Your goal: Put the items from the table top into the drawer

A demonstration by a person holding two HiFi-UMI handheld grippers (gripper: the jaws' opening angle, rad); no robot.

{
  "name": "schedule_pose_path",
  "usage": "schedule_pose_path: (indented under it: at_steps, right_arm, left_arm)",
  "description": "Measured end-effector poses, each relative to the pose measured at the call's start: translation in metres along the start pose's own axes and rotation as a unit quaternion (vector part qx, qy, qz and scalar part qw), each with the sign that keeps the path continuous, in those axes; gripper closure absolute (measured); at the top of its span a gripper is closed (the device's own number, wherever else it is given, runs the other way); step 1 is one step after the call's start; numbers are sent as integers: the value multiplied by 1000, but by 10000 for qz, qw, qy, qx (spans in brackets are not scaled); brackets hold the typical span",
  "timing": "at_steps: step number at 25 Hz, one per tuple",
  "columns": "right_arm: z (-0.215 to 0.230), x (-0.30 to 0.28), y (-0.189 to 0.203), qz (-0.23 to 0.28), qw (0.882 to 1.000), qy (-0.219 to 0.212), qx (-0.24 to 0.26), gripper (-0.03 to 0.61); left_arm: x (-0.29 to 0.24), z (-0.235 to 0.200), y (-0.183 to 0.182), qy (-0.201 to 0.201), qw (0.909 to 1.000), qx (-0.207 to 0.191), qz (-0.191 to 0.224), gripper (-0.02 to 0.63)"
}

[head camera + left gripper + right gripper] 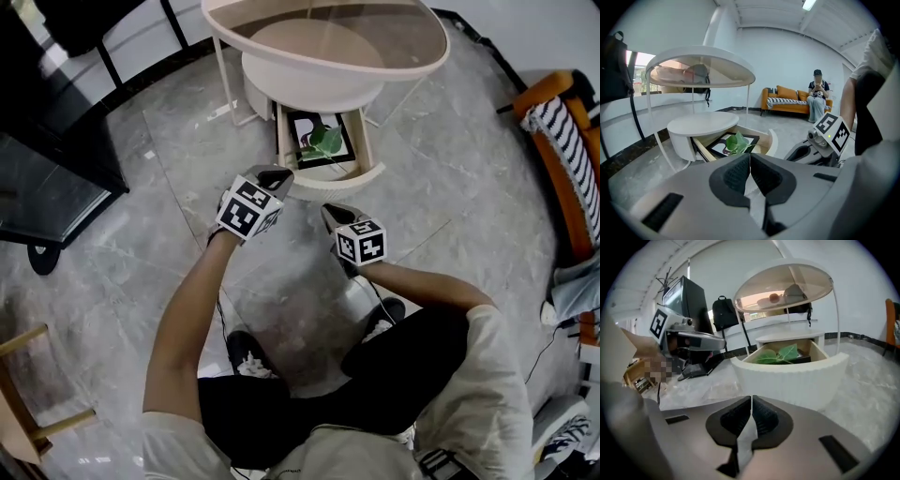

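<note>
Your left claw (274,175) shut, empty. Your right claw (332,214) shut, empty too. Both hover low before open drawer (367,150) under round counter (417,58). Green leaf (325,141) lies inside drawer on black-framed card (302,131).

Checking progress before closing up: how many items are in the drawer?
2. A frame lies flat on the floor of the drawer; a leafy sprig rests on top of it. More could be hidden further back under the shelf.
</note>
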State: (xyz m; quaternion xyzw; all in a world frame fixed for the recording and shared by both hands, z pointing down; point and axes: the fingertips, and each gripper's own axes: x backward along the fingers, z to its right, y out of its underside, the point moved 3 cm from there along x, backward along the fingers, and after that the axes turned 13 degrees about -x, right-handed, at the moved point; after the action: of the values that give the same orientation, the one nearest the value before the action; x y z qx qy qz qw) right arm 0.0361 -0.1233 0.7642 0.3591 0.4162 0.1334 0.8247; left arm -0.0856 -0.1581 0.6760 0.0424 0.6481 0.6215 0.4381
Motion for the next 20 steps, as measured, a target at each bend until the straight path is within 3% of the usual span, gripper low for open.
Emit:
schedule_pose_path:
  at_steps: [5, 11, 16, 20]
  right_arm:
    - [25, -6, -24, 35, 9987, 341, -390, 545]
    - [33, -34, -58, -452, 9953, 856, 85, 545]
    - [49, -62, -93, 52, 9938, 1107, 42, 545]
    - [61, -79, -114, 375, 9931, 1089, -206, 545]
  left_arm:
    - [-14, -2, -3, 156, 9994, -280, -153, 592]
    - [-17, -20, -19, -161, 9998, 8, 87, 592]
    - [-17, -31, -15, -473, 9984, -270, -181, 592]
    - [-15, -35, -2, -532, 9982, -90, -268, 592]
